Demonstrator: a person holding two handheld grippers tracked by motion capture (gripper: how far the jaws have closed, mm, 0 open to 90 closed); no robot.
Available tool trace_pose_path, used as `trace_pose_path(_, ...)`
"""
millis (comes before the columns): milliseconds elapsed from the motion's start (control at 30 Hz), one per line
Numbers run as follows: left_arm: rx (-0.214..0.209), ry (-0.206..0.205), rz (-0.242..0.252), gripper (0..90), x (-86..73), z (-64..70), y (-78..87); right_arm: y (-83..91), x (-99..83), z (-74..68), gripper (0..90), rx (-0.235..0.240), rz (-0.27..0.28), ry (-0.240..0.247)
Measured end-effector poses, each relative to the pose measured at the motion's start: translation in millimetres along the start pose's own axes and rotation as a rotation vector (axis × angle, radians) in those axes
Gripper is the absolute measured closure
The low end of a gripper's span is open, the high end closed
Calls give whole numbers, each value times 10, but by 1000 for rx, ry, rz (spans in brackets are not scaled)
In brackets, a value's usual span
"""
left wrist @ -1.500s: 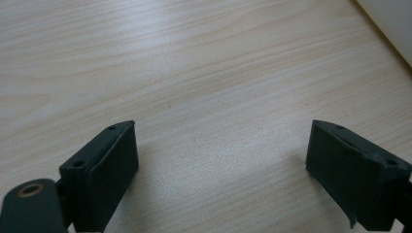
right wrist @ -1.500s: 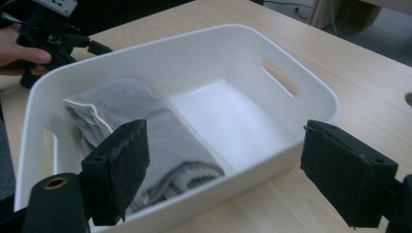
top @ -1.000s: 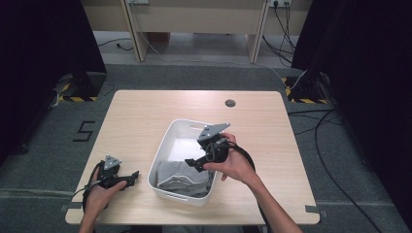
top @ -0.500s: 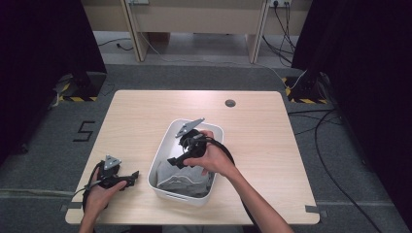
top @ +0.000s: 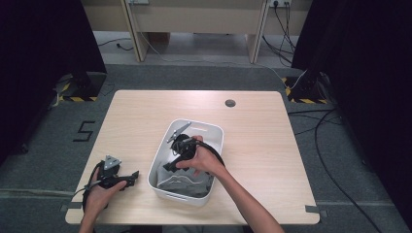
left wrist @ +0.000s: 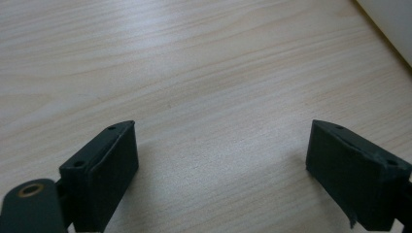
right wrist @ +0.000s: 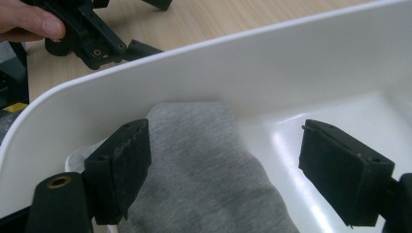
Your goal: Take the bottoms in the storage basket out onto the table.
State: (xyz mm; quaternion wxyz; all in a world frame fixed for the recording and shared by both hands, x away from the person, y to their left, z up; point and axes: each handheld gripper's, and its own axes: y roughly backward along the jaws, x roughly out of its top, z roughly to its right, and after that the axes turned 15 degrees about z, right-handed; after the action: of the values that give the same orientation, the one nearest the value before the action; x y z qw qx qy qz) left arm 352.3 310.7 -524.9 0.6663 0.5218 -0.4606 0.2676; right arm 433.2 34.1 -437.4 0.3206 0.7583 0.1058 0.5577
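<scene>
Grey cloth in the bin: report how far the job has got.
Done: the right tool is down inside the white bin, jaws open, with the grey cloth lying between them. In hand: lining up on the cloth; no grip yet. Left: shutting on it and probably lifting it out, though where it goes is unclear. The left tool rests open over the bare table, idle.

Grey carpet floor [top: 145, 77], dark curtains [top: 43, 58]

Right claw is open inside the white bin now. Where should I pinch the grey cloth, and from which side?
Probably grip the grey cloth at its raised fold leaning on the white bin wall, coming straight down from above. The right claw already straddles it with jaws open; the wall blocks a sideways approach.
</scene>
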Motion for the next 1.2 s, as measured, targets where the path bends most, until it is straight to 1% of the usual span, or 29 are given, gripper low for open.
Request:
trace_pose_path(100, 1, 0, 1, 107, 0, 0, -1, -37, -32, 4, 193, 4, -16, -13)
trace_pose_path(133, 1, 0, 1, 107, 0, 0, -1, -79, -67, 0, 192, 20, -30, -18)
trace_pose_path(267, 0, 0, 0, 107, 0, 0, 0, -152, -112, -9, 181, 40, -60, -19)
trace_pose_path(300, 0, 0, 0, 107, 0, 0, 0, -166, -121, 2, 175, 45, -65, -13)
trace_pose_path(400, 0, 0, -2, 107, 1, 0, 1, -206, -144, 29, 153, 53, -72, -29)
trace_pose_path(500, 0, 0, -2, 107, 1, 0, 1, -258, -190, 52, 143, 61, -93, -50)
trace_pose_path(533, 0, 0, -2, 107, 1, 0, 1, -282, -206, 63, 139, 70, -104, -50)
trace_pose_path(600, 0, 0, -2, 107, 1, 0, 1, -298, -216, 65, 135, 68, -109, -56)
trace_pose_path(667, 0, -1, -2, 106, 1, 0, 1, -319, -224, 66, 133, 77, -117, -49)
trace_pose_path(733, 0, -1, -2, 106, 1, 0, 1, -320, -223, 63, 131, 73, -121, -46)
trace_pose_path(800, 0, -1, -2, 106, 1, 0, 1, -332, -231, 57, 118, 70, -131, -53)
trace_pose_path(833, 0, -1, -2, 106, 1, 0, 1, -364, -247, 58, 96, 61, -150, -50)
trace_pose_path(867, 0, -1, -2, 106, 1, 0, 1, -364, -247, 58, 96, 61, -150, -50)
trace_pose_path(900, 0, -1, 0, 106, 0, 1, 0, -385, -254, 51, 81, 54, -168, -55)
trace_pose_path(933, 1, -1, 0, 106, 0, 1, 0, -426, -261, 44, 60, 46, -197, -56)
trace_pose_path(1033, 0, 0, 0, 106, 0, 0, -2, -433, -259, 25, 61, 35, -203, -43)
trace_pose_path(1167, -2, 0, -3, 104, 4, -1, -4, -458, -282, 33, 59, 31, -209, -46)
trace_pose_path(1200, -2, 0, -3, 104, 3, 0, -4, -458, -278, 17, 85, 27, -212, -35)
